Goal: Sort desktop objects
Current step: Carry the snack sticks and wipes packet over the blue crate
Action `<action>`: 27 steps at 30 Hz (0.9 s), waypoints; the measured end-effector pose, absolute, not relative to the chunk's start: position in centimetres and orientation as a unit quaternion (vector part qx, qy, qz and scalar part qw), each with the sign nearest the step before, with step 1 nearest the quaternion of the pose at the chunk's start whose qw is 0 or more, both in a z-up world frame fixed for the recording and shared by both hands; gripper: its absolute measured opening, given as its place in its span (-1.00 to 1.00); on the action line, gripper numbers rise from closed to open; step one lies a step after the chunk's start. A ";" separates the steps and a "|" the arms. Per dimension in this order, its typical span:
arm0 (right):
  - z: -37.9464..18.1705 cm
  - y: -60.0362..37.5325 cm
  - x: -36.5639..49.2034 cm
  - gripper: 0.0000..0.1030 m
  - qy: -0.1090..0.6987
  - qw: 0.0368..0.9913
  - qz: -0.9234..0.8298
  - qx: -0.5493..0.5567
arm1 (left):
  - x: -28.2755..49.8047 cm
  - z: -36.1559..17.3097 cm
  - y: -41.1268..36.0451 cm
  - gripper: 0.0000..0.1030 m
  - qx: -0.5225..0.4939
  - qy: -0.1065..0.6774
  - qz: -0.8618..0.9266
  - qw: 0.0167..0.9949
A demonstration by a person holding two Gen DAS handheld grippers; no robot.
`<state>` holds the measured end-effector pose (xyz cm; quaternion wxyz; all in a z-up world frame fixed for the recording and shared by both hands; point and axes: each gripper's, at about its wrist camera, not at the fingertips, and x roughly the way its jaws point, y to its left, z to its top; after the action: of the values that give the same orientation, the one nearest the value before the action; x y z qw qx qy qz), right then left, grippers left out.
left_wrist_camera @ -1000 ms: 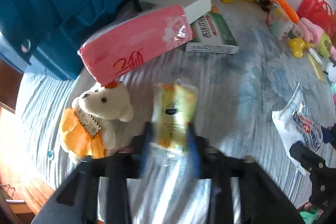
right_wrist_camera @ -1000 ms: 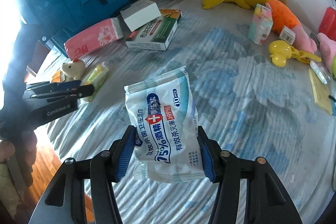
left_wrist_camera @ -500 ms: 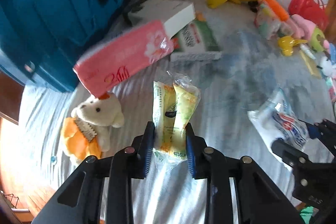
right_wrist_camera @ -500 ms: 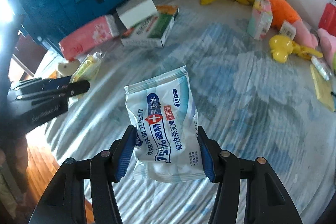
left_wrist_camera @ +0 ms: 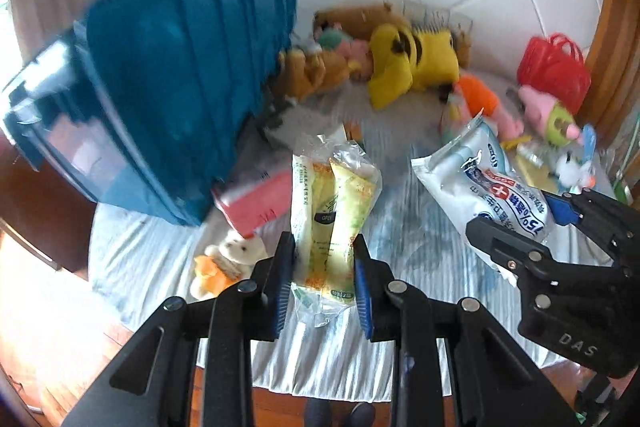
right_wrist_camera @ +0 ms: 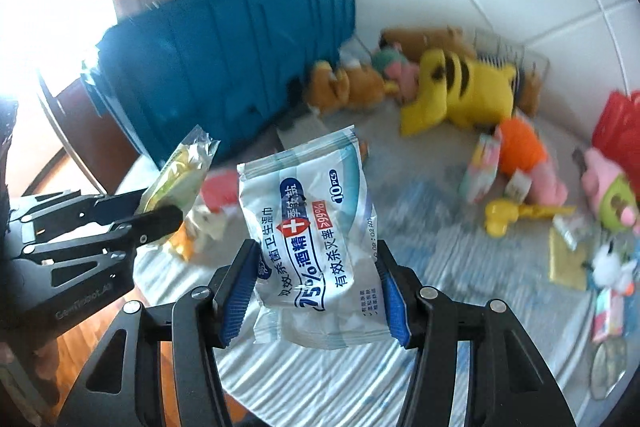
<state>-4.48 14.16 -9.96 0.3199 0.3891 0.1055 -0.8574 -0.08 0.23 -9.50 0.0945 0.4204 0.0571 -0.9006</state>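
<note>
My left gripper (left_wrist_camera: pixel 323 259) is shut on a yellow snack packet (left_wrist_camera: pixel 332 211) in clear wrap, held upright well above the bed. The same yellow snack packet (right_wrist_camera: pixel 176 175) shows in the right wrist view, pinched in the left gripper (right_wrist_camera: pixel 156 211) at far left. My right gripper (right_wrist_camera: pixel 316 267) is shut on a white and blue wet wipes pack (right_wrist_camera: pixel 316 231), also lifted off the bed. In the left wrist view the wet wipes pack (left_wrist_camera: pixel 484 187) hangs in the right gripper (left_wrist_camera: pixel 520 223) at the right.
A big blue crate (left_wrist_camera: pixel 180 107) stands at the left of the striped bed sheet (left_wrist_camera: pixel 420 227). A pink tissue pack (left_wrist_camera: pixel 256 199) and small white bear (left_wrist_camera: pixel 232 259) lie below it. Plush toys (left_wrist_camera: pixel 412 63), a red basket (left_wrist_camera: pixel 556 71) and small items line the back and right.
Both grippers have risen high above the bed with their packs, so the crate top and tiled wall now show. The two grippers have come closer together.
</note>
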 end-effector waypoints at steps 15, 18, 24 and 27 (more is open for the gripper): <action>-0.3 9.1 -1.8 0.08 0.125 0.389 -0.864 0.293 | 4.8 -0.4 -3.0 -0.47 0.342 0.050 -0.924 0.165; 1.3 7.2 -1.6 0.08 0.130 0.401 -0.863 0.277 | 5.3 0.9 -4.6 -0.47 0.330 0.046 -0.926 0.179; 4.5 2.2 -2.1 0.08 0.129 0.422 -0.864 0.243 | 5.4 4.2 -9.6 -0.47 0.293 0.039 -0.934 0.202; 6.0 -0.8 -2.6 0.08 0.121 0.431 -0.864 0.229 | 5.2 5.9 -13.0 -0.47 0.274 0.042 -0.937 0.213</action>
<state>-2.63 -0.76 5.98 0.4309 0.2289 0.1210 -0.8645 5.18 -13.00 5.89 0.2128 0.2744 0.0424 -0.9368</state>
